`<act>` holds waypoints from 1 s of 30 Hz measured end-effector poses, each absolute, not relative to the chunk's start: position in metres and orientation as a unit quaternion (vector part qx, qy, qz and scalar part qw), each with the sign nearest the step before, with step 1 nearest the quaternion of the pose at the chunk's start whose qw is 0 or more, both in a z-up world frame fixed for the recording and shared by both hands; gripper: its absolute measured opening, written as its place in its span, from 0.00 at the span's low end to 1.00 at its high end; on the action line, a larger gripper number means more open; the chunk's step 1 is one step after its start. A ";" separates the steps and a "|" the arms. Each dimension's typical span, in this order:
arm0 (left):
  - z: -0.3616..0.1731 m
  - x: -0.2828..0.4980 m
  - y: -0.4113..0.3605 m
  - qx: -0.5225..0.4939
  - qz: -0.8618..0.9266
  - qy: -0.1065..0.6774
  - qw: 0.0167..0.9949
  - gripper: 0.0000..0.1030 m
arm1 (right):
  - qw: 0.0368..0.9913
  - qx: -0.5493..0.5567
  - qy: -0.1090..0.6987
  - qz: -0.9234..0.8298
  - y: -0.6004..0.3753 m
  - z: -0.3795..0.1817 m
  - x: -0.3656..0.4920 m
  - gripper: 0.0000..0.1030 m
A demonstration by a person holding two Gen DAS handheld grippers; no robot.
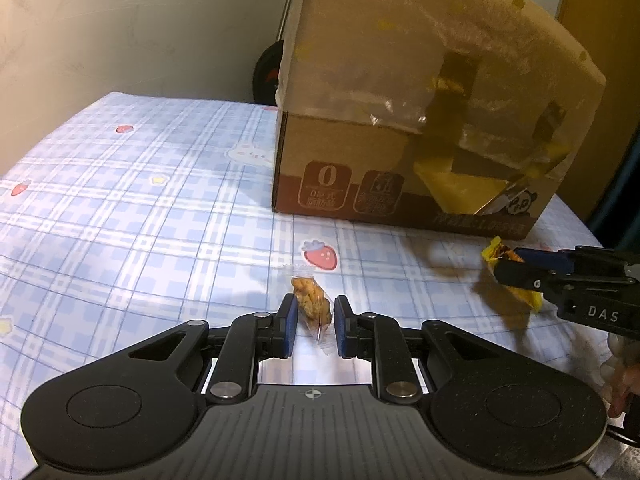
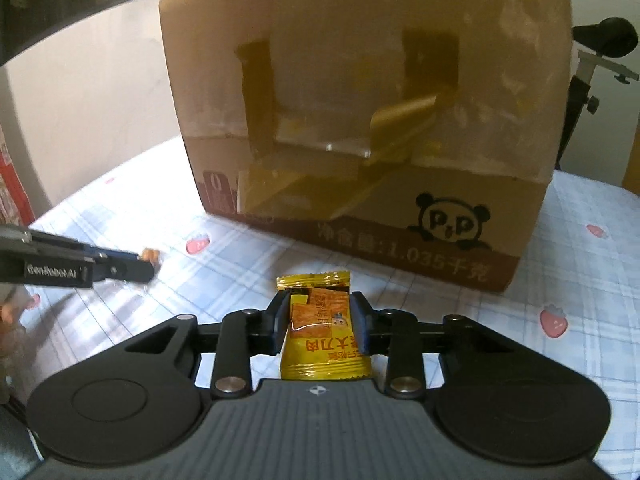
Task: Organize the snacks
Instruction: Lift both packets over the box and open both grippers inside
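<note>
Both grippers holding wrapped snacks before the cardboard box [image 2: 360, 128]
Left gripper [image 1: 314, 326] pinches the clear-wrapped biscuit [image 1: 311, 307], right gripper [image 2: 320, 326] the yellow packet [image 2: 324, 344]; slippery film could slide free

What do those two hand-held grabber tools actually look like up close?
Both are matt black plastic. Each gripper, left and right, has a ribbed grey body, two round black discs, scissor-like linkage arms with silver rivets, and two short fingers lined with blue pads. Seen from the side, the right gripper carries white "DAS" lettering and the left one "GenRobot.AI".
</note>
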State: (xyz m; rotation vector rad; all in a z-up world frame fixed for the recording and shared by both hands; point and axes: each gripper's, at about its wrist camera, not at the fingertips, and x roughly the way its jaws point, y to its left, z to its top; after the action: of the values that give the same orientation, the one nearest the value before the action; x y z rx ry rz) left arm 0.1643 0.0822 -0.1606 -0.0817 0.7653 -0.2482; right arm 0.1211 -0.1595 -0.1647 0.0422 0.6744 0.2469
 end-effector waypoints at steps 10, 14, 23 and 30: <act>-0.085 0.154 0.071 -0.037 -0.172 0.280 0.944 0.20 | 0.960 0.041 0.250 0.122 -0.172 -0.107 0.095 0.33; -0.048 0.156 0.062 -0.032 -0.193 0.238 0.951 0.20 | 0.969 0.046 0.204 0.129 -0.178 -0.071 0.088 0.33; 0.014 0.198 0.029 0.001 -0.215 0.186 0.959 0.20 | 0.980 0.066 0.137 0.128 -0.190 -0.005 0.112 0.33; 0.026 0.263 0.010 0.020 -0.185 0.205 0.961 0.21 | 0.981 0.061 0.161 0.085 -0.200 0.012 0.181 0.33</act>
State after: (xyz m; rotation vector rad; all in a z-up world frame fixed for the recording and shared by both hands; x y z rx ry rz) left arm 0.2631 0.0096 0.0263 0.0411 0.4144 -0.3744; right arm 0.1814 -0.2000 0.0123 0.1232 0.3250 0.1711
